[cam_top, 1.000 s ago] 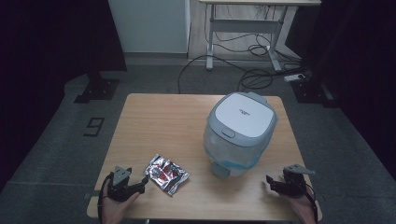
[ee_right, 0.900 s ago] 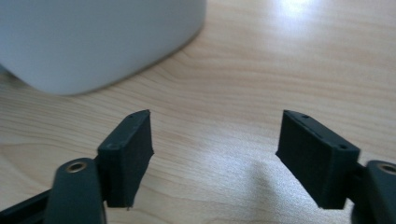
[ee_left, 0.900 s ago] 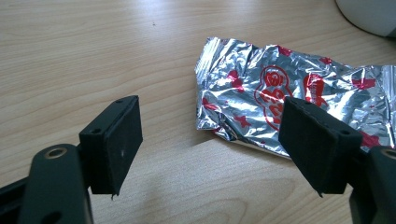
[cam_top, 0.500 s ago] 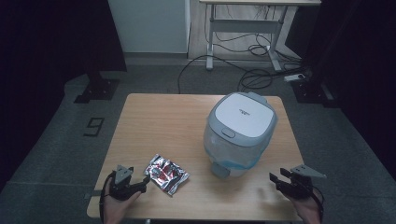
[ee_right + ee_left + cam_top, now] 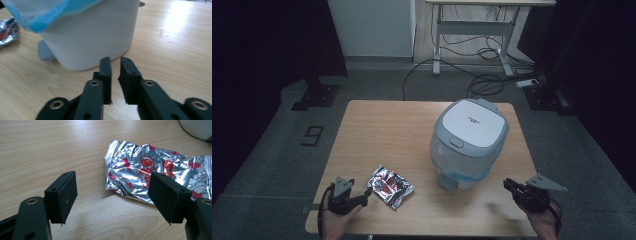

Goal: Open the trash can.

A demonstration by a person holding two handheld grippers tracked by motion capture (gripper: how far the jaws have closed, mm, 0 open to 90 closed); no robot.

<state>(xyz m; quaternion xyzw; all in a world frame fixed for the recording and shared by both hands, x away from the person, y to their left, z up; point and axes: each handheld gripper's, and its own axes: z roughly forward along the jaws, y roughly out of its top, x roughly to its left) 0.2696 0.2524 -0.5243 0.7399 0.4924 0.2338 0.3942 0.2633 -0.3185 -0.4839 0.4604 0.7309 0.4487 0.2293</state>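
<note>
Sitting on the wooden table (image 5: pixel 387 130), toward its right half, is a white bin (image 5: pixel 469 142) with a grey-rimmed lid and a small grey pedal at its base; a clear liner with a blue edge (image 5: pixel 47 17) hangs over its rim. This bin serves as the landmark for everything else.

Left of the bin and closer to the person, a crinkled silver foil packet (image 5: pixel 390 186) with red print lies flat on the tabletop, apart from the bin's base. In the left gripper view the packet (image 5: pixel 155 172) spreads from the middle to the right edge, with a curve of the bin showing at the top right corner.

Further left of the packet, near the table's front edge, the left gripper (image 5: pixel 362 196) is held in a hand (image 5: pixel 334 222) and points toward the packet. Its jaws stand wide apart with nothing between them; the right-hand jaw in its own view overlaps the near edge of the packet, but whether it touches the foil cannot be told.

Right of the bin and nearer the person, at the table's front right corner, the right gripper (image 5: pixel 508 184) points toward the bin's lower wall. Its own view (image 5: pixel 115 65) shows the jaws nearly together, a narrow gap left between them, holding nothing, with the bin's white wall just ahead and not touched.
</note>
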